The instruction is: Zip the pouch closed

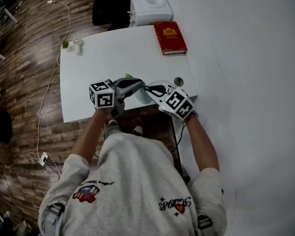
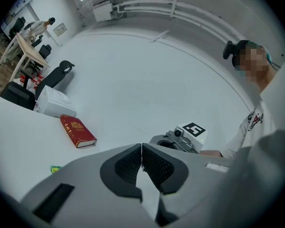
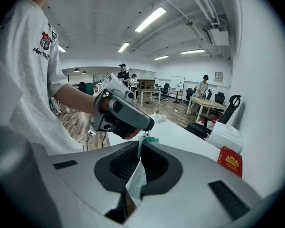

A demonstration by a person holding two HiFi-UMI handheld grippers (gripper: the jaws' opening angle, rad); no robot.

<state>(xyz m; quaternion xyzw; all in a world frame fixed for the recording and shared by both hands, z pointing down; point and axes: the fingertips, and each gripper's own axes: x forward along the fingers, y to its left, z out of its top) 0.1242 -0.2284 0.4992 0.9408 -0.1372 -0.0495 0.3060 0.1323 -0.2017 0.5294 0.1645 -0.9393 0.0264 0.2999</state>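
Left tool (image 2: 142,148) level, right tool (image 3: 139,146) nose-down

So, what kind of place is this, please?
Probably an open-plan office or lab: desks with office chairs, a whiteboard on the far wall, and strip lights on the ceiling.

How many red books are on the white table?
1: the red book lies near the far right corner of the table, close to a white box. No other book shows.
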